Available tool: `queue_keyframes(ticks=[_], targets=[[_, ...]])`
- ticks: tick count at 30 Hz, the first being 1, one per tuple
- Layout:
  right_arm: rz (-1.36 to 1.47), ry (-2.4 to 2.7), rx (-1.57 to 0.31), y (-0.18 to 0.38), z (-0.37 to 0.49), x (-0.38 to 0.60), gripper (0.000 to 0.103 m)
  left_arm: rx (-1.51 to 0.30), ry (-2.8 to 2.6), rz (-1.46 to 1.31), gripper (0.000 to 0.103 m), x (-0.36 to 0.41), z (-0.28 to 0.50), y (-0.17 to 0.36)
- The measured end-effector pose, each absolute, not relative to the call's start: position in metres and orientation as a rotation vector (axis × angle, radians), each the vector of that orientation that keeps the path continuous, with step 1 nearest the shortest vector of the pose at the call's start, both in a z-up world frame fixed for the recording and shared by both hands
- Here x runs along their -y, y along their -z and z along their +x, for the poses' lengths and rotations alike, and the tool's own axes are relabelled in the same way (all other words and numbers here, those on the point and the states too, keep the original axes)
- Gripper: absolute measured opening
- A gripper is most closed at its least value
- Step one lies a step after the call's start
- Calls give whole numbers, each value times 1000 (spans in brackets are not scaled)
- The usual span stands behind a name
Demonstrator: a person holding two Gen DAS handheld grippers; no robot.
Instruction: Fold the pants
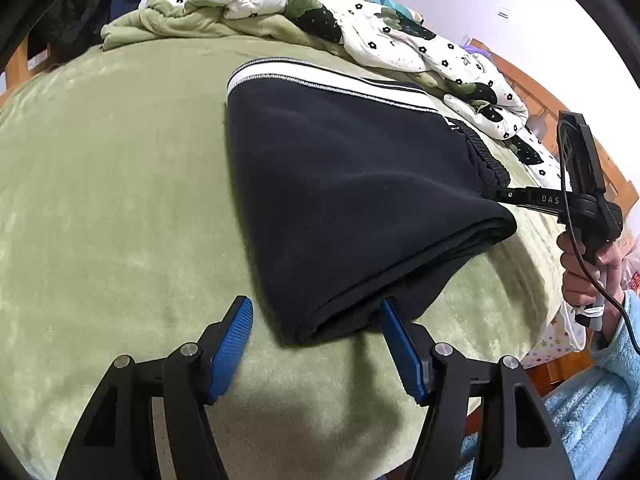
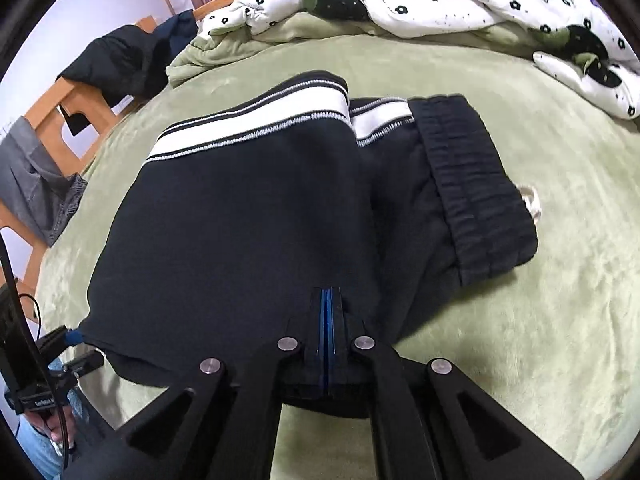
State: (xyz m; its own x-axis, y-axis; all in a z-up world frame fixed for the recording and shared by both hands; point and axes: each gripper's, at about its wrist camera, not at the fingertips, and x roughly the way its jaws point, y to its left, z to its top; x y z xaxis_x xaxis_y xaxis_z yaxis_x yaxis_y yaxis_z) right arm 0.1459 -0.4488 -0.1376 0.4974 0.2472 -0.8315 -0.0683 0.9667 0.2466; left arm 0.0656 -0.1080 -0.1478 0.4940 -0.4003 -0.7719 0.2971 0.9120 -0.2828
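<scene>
Left claw (image 1: 316, 316): tilted downward, blue pads (image 1: 234, 344) standing well apart, nothing pinched between them.
Right claw (image 2: 327, 300): tilted downward, blue pads pressed flat together with no gap.
Right hand (image 1: 588, 276): wrapped around the claw's handle, cable trailing past the wrist.
Right sleeve (image 1: 592, 412): fuzzy light blue.

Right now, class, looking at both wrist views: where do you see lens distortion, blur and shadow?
Left wrist view: the fisheye bulges the green blanket into a dome, corners are black, the pants' near edge is smeared, and a soft shadow lies under the left gripper. Right wrist view: the same curved edges, the waistband slightly blurred, light even with no glare.
</scene>
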Motion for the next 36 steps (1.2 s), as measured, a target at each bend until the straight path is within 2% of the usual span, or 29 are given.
queue_keyframes(ticks=[6,8,13,15,16,23,25,26,28,36], targets=[[238,-189,-1053,135,142,459,2,-962,423,-132,64,104,66,145],[240,-189,-1059,137,140,460,7,-958,422,-133,64,102,65,144],[226,-139,-1065,131,136,463,9,-950,438,-147,64,99,64,139],[242,-112,-1040,128,133,469,23,-947,446,-152,64,98,63,139],[253,-110,-1042,129,133,471,36,-949,454,-154,64,98,62,139],[312,-124,-1116,164,141,461,43,-971,475,-152,64,100,61,147],[326,-116,-1125,167,142,460,40,-980,458,-142,64,101,62,151],[326,-115,-1124,162,142,460,31,-983,445,-136,64,100,63,153],[305,-128,-1101,148,139,459,23,-980,425,-133,64,96,63,156],[367,-153,-991,110,127,465,19,-921,454,-209,64,95,61,160]])
